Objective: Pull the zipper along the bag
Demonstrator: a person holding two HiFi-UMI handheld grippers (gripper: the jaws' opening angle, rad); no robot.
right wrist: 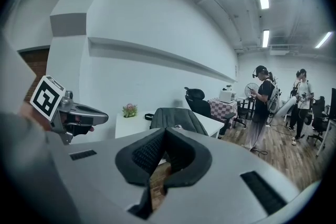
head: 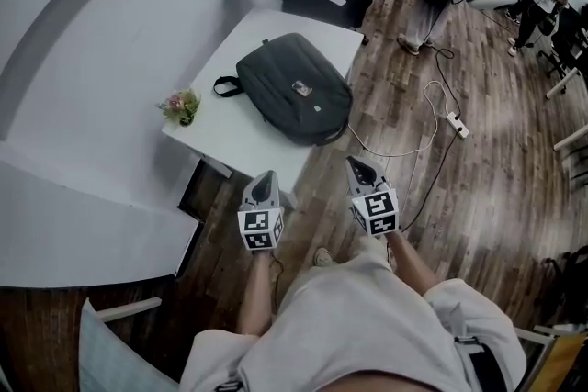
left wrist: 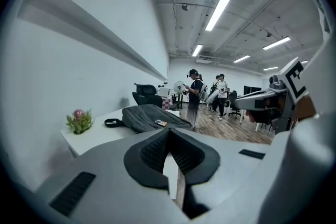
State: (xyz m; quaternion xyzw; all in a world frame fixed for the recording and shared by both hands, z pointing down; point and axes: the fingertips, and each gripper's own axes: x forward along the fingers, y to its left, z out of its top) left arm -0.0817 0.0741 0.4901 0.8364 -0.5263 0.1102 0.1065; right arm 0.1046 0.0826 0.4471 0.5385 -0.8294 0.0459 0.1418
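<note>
dark bag [head: 294,89]: flat on white table [head: 220,142], ahead of both grippers, well apart. zipper too small to trace. left gripper [head: 266,177], right gripper [head: 355,164]: jaws together, nothing between. right gripper view: bag's near side hidden behind the jaws. ceiling lights [left wrist: 218,12]: gripper views only.

Person wears a pale, loose short-sleeved shirt [head: 363,326].

Just ahead of the shirt are the left gripper [head: 265,177] and right gripper [head: 355,164]. Both have grey, pointed shells, and each carries a white cube [head: 261,229] printed with black square markers.

Pads [left wrist: 152,152] are black with a ribbed grid texture. Dark rectangular slots [left wrist: 73,192] are set into the grey housing.
</note>
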